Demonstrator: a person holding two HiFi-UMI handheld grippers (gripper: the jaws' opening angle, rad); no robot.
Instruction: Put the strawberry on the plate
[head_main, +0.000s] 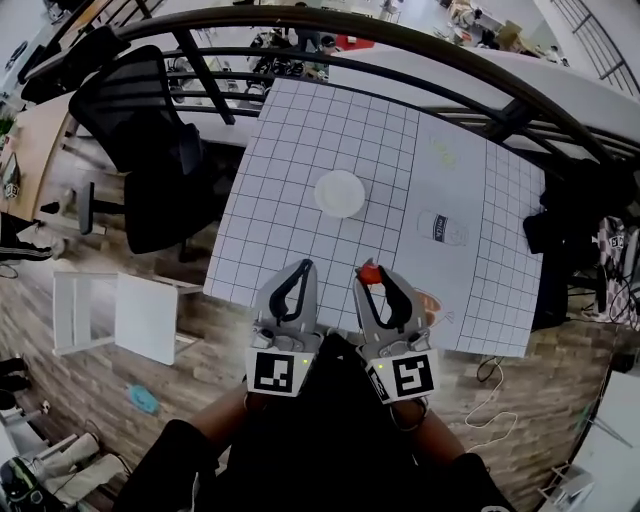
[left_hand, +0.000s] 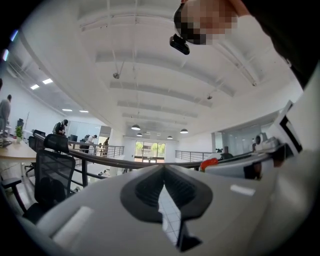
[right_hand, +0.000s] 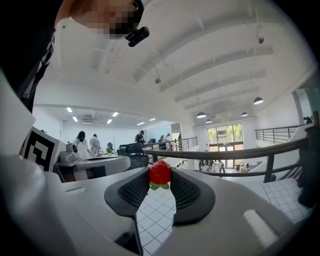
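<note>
Pinching the small red strawberry (right_hand: 160, 171) at its jaws' tips over the near edge of the white gridded tabletop (head_main: 290, 150), the right gripper (head_main: 372, 282) should travel level toward the round white plate (head_main: 340, 193), lowering before release; left gripper (head_main: 297, 277) jaws closed, empty.

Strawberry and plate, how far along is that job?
Done: the strawberry is picked up, pinched at the tips of the right hand-held gripper. In hand: it hangs over the gridded table, short of the plate. Left: carry it to the empty white plate and release.
</note>
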